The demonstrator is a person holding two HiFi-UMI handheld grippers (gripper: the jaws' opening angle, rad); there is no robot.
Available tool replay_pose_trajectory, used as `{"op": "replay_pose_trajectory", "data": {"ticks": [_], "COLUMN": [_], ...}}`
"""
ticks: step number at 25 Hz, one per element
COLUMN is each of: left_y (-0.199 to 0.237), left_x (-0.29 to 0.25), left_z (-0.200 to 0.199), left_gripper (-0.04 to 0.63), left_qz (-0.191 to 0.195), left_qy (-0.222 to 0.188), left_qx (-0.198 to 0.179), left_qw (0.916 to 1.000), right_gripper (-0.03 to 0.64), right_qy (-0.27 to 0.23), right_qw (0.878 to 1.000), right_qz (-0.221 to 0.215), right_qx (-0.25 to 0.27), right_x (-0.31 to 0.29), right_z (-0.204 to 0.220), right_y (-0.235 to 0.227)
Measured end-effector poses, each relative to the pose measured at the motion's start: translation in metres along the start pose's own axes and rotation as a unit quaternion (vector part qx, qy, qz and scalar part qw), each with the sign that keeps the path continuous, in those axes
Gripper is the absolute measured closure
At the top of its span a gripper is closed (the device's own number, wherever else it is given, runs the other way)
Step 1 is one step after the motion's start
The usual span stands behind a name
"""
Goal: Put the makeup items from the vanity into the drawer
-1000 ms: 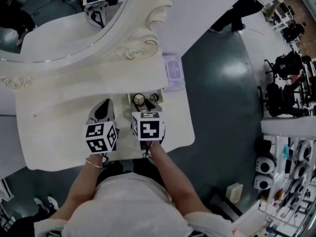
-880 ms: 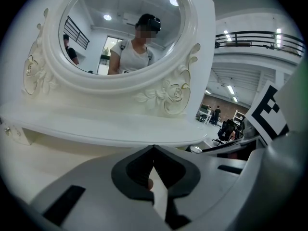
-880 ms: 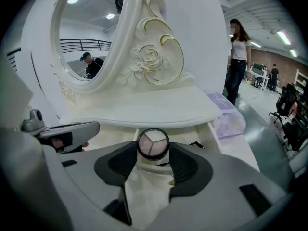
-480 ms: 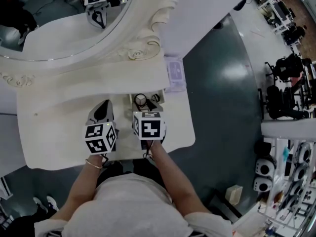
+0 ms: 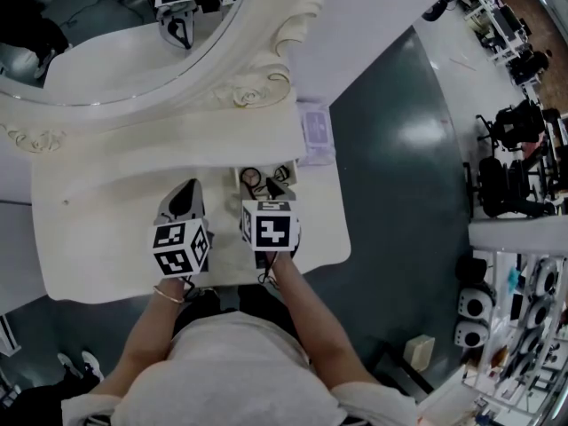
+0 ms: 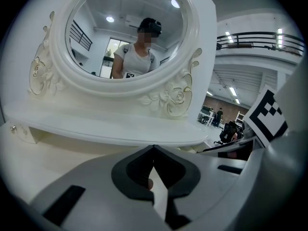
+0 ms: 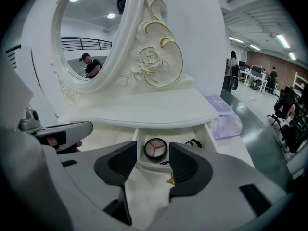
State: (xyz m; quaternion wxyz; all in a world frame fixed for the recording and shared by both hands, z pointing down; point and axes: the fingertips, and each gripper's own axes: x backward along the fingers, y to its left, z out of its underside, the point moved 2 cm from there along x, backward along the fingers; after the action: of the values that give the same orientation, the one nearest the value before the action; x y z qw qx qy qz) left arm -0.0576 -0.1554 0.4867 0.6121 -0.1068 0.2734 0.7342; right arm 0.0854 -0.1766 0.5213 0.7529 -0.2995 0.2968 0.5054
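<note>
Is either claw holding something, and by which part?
Nothing is held: left gripper shut and empty; right gripper open, short of the compact in the drawer.

Bright, even overhead light here, soft shadows on the white counter [image 5: 89, 238]. A glare patch gleams off the dark floor [image 5: 417, 130]. Both gripper views bulge into black corners; ceiling lamps [image 7: 283, 40] streak, nearest surfaces blur.

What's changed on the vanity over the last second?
Nothing on the vanity visibly moved. The right tool stays open before the open drawer holding the round compact; the left tool stays shut. Only a background person walked out of the head view.
</note>
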Motion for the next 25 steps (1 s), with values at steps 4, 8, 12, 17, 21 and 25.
{"op": "replay_pose_trajectory", "data": {"ticks": [4, 8, 12, 17, 21, 25], "left_y": [-0.001, -0.002, -0.007, -0.012, -0.017, -0.024], "left_x": [0.001, 0.006, 0.012, 0.023, 0.034, 0.045], "left_z": [0.0, 0.0, 0.001, 0.001, 0.005, 0.01], "left_gripper": [0.592, 0.592, 0.592, 0.592, 0.592, 0.592], "left_qz": [0.0, 0.002, 0.005, 0.007, 0.01, 0.016], "left_qy": [-0.001, -0.003, -0.008, -0.014, -0.017, -0.018], "left_qx": [-0.001, -0.004, -0.008, -0.014, -0.019, -0.025], "left_qw": [1.0, 1.0, 0.9999, 0.9998, 0.9996, 0.9994], "right_gripper": [0.405, 0.405, 0.405, 0.407, 0.425, 0.475], "right_qy": [-0.007, -0.017, -0.03, -0.05, -0.063, -0.074], "right_qw": [1.0, 1.0, 0.999, 0.999, 0.998, 0.996], "right_qz": [0.004, 0.007, 0.009, 0.015, 0.022, 0.033], "right_qx": [0.001, -0.001, -0.003, -0.013, -0.018, -0.024], "right_x": [0.003, 0.008, 0.016, 0.029, 0.041, 0.056], "right_z": [0.0, -0.001, -0.001, -0.001, 0.003, 0.01], "right_y": [0.0, 0.0, 0.0, 0.0, -0.002, -0.004]}}
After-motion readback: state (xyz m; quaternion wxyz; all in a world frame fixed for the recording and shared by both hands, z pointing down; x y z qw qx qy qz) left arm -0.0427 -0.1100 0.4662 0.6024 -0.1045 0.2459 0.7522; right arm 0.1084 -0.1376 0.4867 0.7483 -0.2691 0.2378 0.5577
